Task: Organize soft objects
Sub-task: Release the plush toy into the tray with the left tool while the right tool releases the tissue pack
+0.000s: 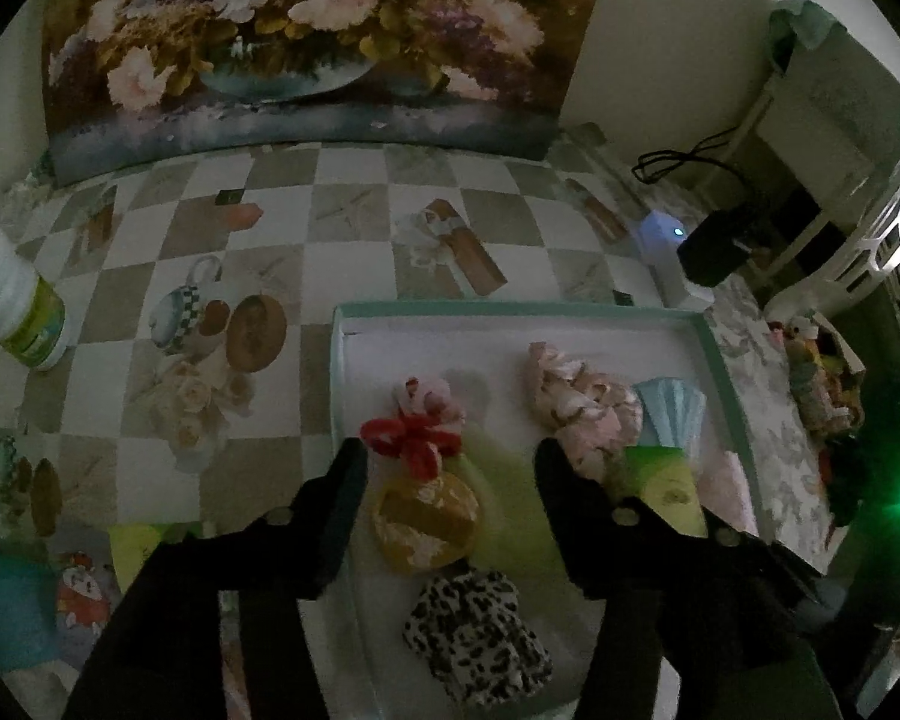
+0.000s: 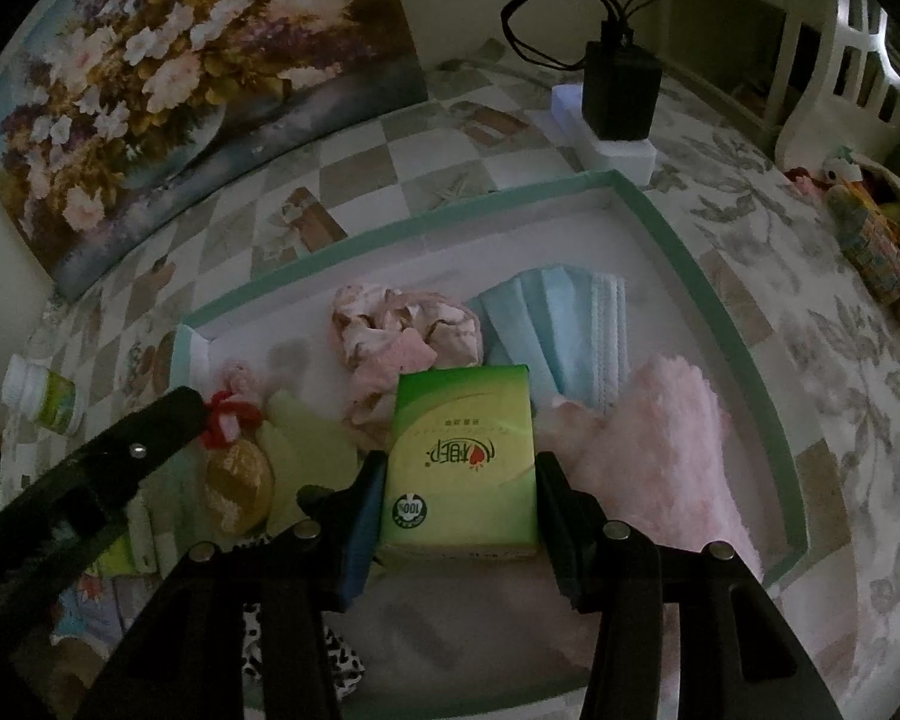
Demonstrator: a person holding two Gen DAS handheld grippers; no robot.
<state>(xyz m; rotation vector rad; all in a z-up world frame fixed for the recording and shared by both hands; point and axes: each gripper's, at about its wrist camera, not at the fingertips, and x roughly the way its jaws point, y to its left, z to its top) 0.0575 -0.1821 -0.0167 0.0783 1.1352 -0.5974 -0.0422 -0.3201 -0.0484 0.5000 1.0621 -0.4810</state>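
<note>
Right gripper [image 2: 461, 468] clamping green tissue pack [image 2: 462, 456], holding it over tray [image 2: 660, 222], jaws pressing pack's two sides. Left gripper [image 1: 450, 462] hanging spread wide, gripping nothing, above red-bow pouch [image 1: 417, 441] and orange pad [image 1: 426, 519]. Lying in tray: pink floral cloth [image 2: 402, 330], blue masks [image 2: 558, 324], pink towel [image 2: 660, 450], spotted cloth [image 1: 474, 636]. Bottle [image 1: 21, 312] lying on checked tablecloth [image 1: 282, 228], well left of tray.

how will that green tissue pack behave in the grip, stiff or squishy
Probably squishy: the green tissue pack looks like a soft wrapped packet, so the right gripper clamped on its sides may dent it. It seems light for its size. Its glossy wrap could be slippery, so it might slide if tilted.
</note>
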